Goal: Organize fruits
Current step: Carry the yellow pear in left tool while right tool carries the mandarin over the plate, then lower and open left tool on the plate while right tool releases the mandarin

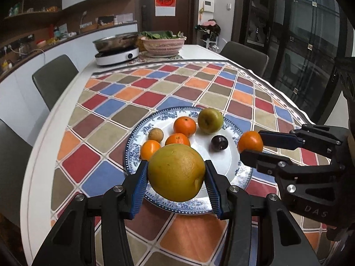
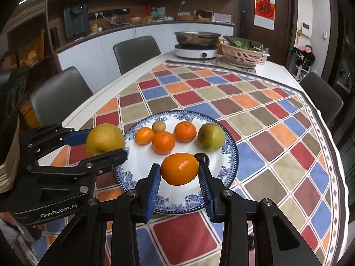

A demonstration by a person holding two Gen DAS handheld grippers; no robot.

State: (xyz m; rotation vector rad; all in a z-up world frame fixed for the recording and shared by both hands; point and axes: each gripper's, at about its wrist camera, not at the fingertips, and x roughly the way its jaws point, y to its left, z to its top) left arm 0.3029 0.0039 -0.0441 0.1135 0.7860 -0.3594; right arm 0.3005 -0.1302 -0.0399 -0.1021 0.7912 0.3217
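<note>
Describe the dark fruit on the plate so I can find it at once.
Find the blue-patterned plate on the checkered tablecloth. The dark plum lies on its right side, nearest the green apple. It is the only near-black fruit; the others are orange, green or tan.

Plate (image 2: 230, 148) on the tablecloth (image 2: 277, 119); cooker (image 2: 195, 52) and basket (image 2: 243, 55) behind it.
</note>
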